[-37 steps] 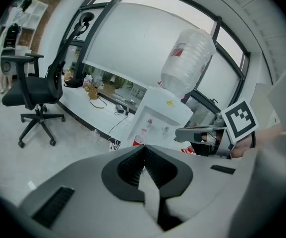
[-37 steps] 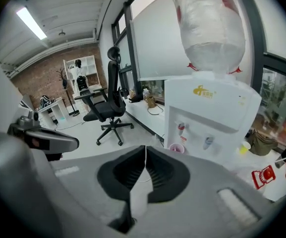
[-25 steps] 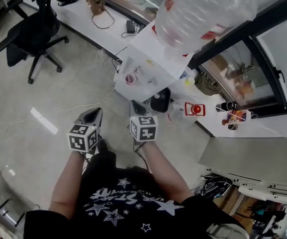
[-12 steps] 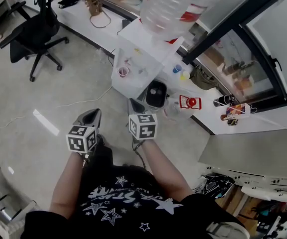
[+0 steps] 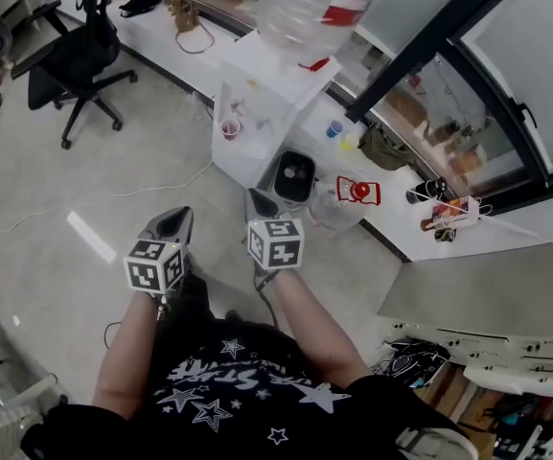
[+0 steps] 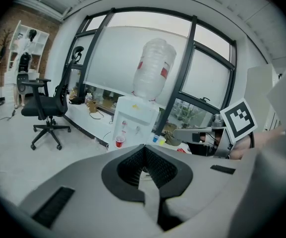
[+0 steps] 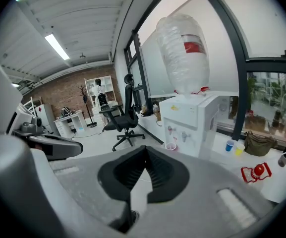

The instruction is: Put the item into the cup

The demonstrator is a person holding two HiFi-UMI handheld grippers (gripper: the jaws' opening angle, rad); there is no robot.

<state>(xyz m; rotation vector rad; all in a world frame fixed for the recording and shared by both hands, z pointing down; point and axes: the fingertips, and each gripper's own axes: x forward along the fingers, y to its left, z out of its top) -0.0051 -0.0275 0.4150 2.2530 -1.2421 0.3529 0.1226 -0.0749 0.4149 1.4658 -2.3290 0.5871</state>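
Note:
A red cup (image 5: 230, 128) stands in the tap bay of the white water dispenser (image 5: 257, 103); it also shows as the red cup (image 6: 119, 142) and the red cup (image 7: 171, 146). On the low white ledge beside the dispenser sit a blue cup (image 5: 334, 129) and a yellow cup (image 5: 349, 143). My left gripper (image 5: 175, 220) and right gripper (image 5: 260, 202) are held side by side at waist height, well short of the dispenser. Both are shut with nothing between the jaws, as the left gripper (image 6: 143, 150) and right gripper (image 7: 145, 152) views show. I cannot make out which item is meant.
A black bin (image 5: 296, 175) stands on the floor just ahead of the right gripper. A red-framed object (image 5: 357, 191) and bottles (image 5: 427, 195) lie on the ledge under the window. An office chair (image 5: 70, 65) and a desk with cables are at far left.
The head view has shifted: the dispenser and cups slid up and left in frame. Both grippers keep the same shut pose in front of my body.

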